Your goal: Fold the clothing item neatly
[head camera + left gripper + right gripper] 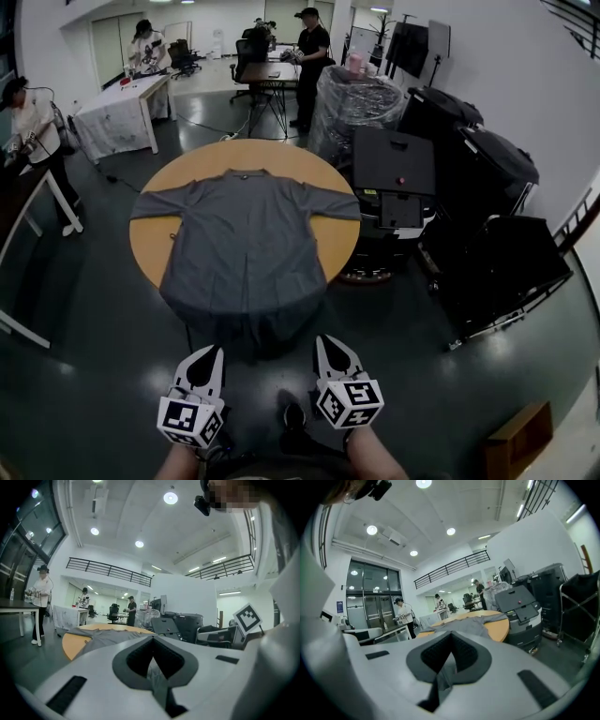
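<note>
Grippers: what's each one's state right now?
Left gripper: shut on the hem of the shirt.
Right gripper: shut on the shirt's hem too.

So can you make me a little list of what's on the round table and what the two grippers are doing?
table: round, wooden top
shirt: grey, long sleeves, spread flat, collar at the far side, bottom edge hanging over the near side of the table
left gripper: shut on the shirt's bottom edge, grey cloth between its jaws
right gripper: shut on the shirt's bottom edge too
people: a few stand at other tables in the back, one in black
folding: not started
</note>
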`<action>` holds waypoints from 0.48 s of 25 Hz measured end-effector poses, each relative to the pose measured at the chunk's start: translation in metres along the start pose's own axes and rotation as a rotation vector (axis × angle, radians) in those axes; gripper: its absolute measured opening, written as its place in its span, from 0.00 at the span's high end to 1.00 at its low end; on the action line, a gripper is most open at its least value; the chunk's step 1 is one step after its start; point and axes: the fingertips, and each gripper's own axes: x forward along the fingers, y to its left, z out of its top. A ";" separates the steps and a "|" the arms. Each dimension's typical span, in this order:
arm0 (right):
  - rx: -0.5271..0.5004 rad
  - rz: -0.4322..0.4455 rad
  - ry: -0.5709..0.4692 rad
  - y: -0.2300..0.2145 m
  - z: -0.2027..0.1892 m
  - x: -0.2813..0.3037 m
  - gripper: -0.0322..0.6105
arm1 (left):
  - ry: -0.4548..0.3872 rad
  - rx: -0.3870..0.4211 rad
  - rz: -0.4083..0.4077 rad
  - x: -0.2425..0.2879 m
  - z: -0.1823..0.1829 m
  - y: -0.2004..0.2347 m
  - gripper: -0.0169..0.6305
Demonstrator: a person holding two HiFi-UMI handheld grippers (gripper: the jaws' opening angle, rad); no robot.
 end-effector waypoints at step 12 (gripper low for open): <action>-0.156 -0.017 -0.074 -0.092 0.069 0.045 0.97 | -0.007 0.019 0.033 0.106 0.025 -0.042 0.96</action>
